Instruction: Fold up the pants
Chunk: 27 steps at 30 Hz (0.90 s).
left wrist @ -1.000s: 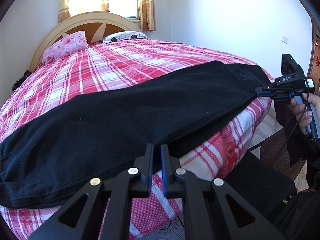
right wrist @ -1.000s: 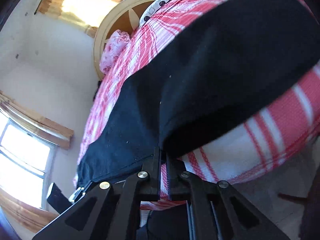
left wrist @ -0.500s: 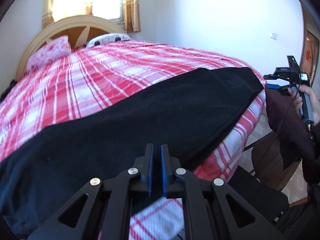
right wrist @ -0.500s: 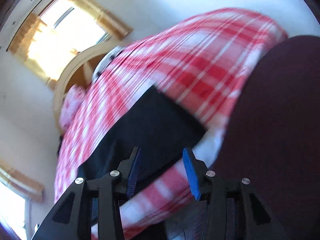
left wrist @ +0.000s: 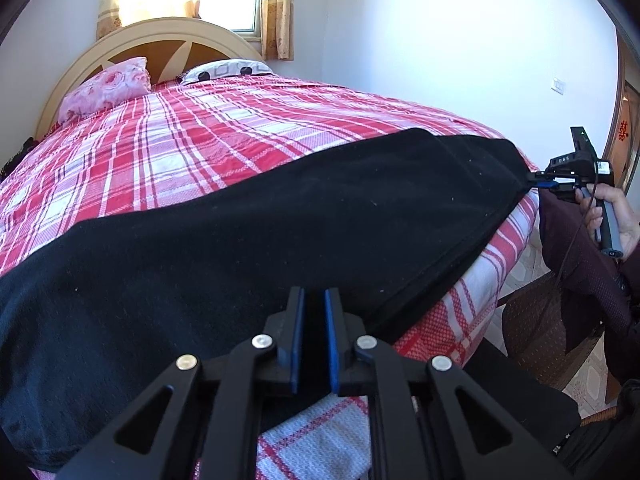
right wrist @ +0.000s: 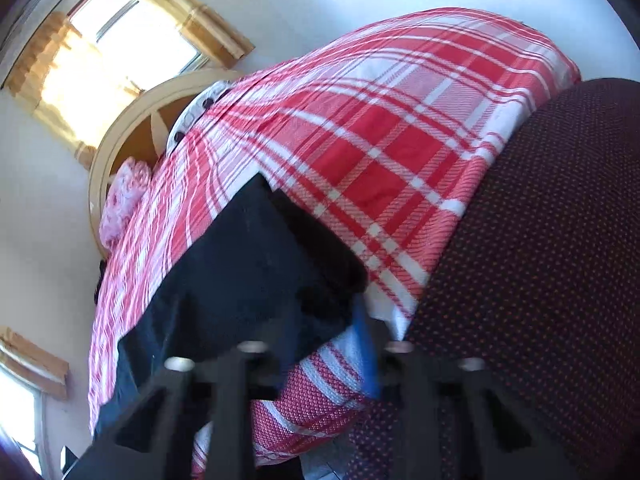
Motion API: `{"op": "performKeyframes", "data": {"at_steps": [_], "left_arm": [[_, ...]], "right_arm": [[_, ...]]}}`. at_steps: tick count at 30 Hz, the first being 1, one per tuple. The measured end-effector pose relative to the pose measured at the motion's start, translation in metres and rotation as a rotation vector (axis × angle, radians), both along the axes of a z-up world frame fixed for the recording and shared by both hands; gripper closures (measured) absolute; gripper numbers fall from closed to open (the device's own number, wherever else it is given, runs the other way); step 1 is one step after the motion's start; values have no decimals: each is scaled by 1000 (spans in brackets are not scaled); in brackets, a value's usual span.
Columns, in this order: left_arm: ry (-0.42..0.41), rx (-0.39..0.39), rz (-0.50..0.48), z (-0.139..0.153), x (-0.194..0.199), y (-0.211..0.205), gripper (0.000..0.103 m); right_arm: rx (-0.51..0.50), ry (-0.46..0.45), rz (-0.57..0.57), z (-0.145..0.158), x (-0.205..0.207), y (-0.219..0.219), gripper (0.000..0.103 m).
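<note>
Here, on my left wrist view, the black pants (left wrist: 280,240) lie stretched lengthwise along the near edge of the bed (left wrist: 224,128), over its red-and-white plaid cover; my left gripper (left wrist: 315,340) sits at that near edge with its blue-padded jaws nearly together and dark cloth between them, so I read it as clamped on the pants. Far to the right in the same view, the right gripper (left wrist: 538,181) meets the pants' end corner at the bed's edge, held in the right hand (left wrist: 612,216); whether it pinches the cloth from there I cannot tell. On my right wrist view the frame is blurred; the right gripper's jaws stand visibly apart, with the corner of the pants (right wrist: 256,280) lying between them over the plaid. A pink pillow (left wrist: 106,90) rests against the headboard (left wrist: 160,32).
</note>
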<state>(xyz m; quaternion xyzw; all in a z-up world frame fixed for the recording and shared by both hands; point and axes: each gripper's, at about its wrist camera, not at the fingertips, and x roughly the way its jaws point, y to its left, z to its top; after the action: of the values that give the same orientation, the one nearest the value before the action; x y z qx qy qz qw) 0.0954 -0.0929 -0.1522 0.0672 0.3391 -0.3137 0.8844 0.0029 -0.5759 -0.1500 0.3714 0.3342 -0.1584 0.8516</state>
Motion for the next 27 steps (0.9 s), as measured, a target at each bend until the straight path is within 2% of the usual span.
{"op": "performKeyframes", "data": {"at_steps": [4, 8, 11, 14, 17, 19, 21, 23, 25, 27], "left_arm": [[1, -1, -1, 0, 1, 0, 90], [-1, -5, -1, -1, 0, 0, 90], [-5, -12, -2, -1, 0, 1, 90], [-5, -20, 1, -1, -1, 1, 90], [-15, -26, 14, 3, -5, 3, 89], [-65, -26, 18, 10, -13, 3, 77], [-99, -6, 37, 13, -16, 3, 60], [-101, 1, 58, 12, -12, 6, 59], [-70, 4, 99, 7, -3, 11, 59], [-50, -8, 113, 3, 1, 17, 59]], "right_arm": [[-12, -37, -3, 5, -1, -4, 96], [-95, -57, -27, 21, -8, -4, 96], [-160, -28, -37, 19, -2, -6, 97], [-118, 16, -44, -1, 1, -13, 97], [-117, 32, -32, 0, 1, -15, 97], [-155, 32, -56, 5, -2, -13, 90], [-200, 69, -103, 7, -6, -13, 89], [-259, 74, -143, 14, -14, -11, 86], [-304, 33, -156, 26, -21, 0, 75], [-338, -24, -109, 37, -22, 18, 64]]}}
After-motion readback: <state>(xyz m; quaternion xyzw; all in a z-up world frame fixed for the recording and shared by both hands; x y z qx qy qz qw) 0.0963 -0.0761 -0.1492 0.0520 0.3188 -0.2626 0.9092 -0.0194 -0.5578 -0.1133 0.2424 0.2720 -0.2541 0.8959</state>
